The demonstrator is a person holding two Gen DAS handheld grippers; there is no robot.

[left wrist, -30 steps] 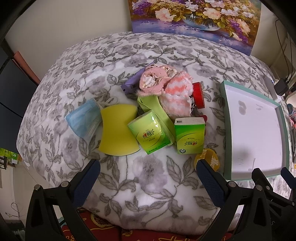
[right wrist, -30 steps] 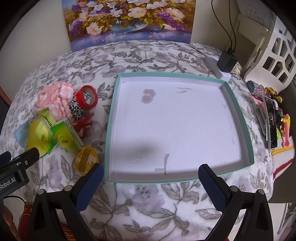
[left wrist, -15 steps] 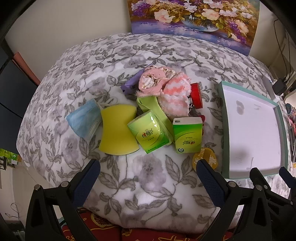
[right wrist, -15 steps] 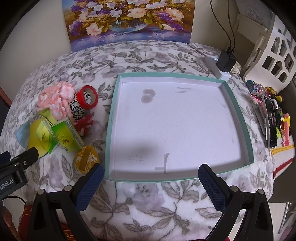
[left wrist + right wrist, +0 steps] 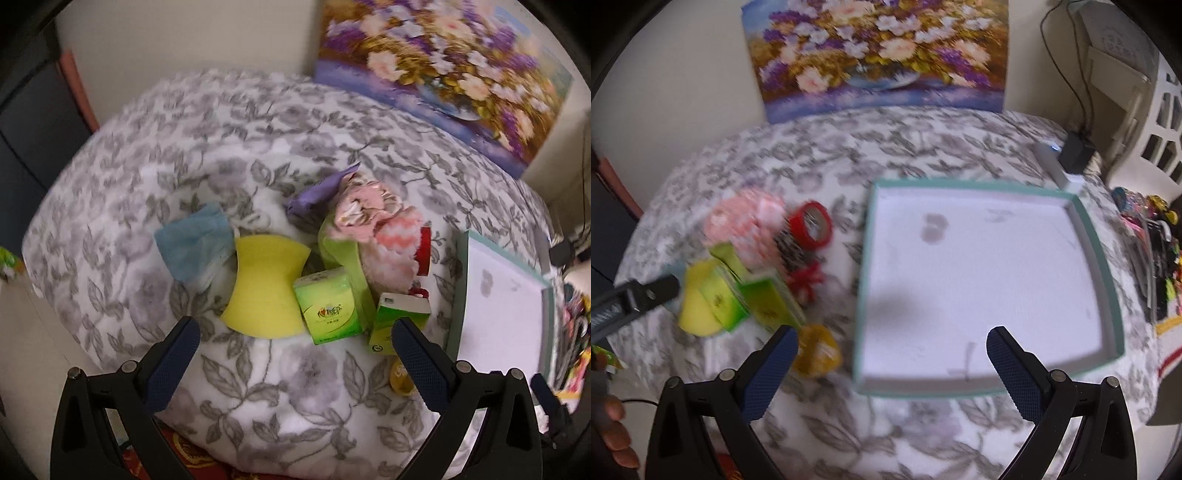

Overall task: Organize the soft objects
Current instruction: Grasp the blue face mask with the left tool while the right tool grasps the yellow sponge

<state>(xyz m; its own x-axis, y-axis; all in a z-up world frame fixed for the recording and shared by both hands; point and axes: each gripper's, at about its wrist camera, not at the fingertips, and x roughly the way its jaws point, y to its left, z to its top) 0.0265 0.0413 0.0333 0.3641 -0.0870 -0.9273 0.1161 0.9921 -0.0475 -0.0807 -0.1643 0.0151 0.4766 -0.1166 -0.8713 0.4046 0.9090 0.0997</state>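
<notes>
Flower painting (image 5: 879, 55), charger (image 5: 1075, 155), floral blanket (image 5: 258, 387)

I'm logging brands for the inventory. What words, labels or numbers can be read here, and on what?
Green tissue pack: red logo with characters, too small to read.
Second green tissue pack: print half hidden by the left gripper, unreadable.
Yellow packet: marking blurred.
No other text is legible in either view.

A pile of soft objects (image 5: 332, 266) is seen on the grey floral-blanketed bed (image 5: 258, 387); at 3 o'clock, a teal-rimmed white tray (image 5: 460, 295) is laid.
</notes>
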